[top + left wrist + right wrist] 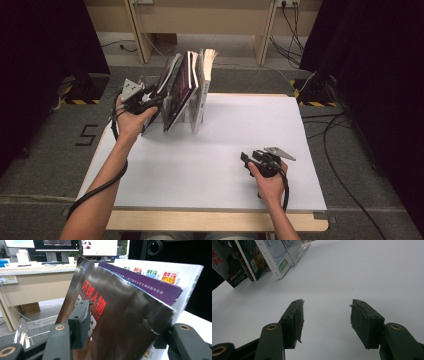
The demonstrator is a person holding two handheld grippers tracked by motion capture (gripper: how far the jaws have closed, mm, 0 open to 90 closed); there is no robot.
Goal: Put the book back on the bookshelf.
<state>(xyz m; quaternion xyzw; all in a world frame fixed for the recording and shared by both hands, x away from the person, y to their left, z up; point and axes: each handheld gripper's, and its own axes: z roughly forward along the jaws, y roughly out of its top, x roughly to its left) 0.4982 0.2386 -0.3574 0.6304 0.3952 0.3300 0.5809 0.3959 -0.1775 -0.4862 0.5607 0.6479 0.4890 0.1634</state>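
Note:
Several books lean in a row at the table's far left, in a clear stand (194, 114). The row includes a dark magazine (178, 92) with red lettering (120, 315), a purple one (152, 288) and a thick white book (204, 85) (180, 275). My left gripper (150, 101) (122, 322) is at the row's left end. Its jaws stand wide apart, with the thin dark magazine slanting between them in front of the right jaw. My right gripper (248, 159) (327, 307) rests low over the white table top (225, 150) at the near right, open and holding nothing. The books (249, 260) lie beyond it.
The white board covers a wooden table whose front edge (215, 220) faces the person. A wooden desk (200, 20) and cables (295, 30) stand behind on grey floor. Black curtains (45, 45) flank both sides. Monitors (100, 247) sit on a desk behind the books.

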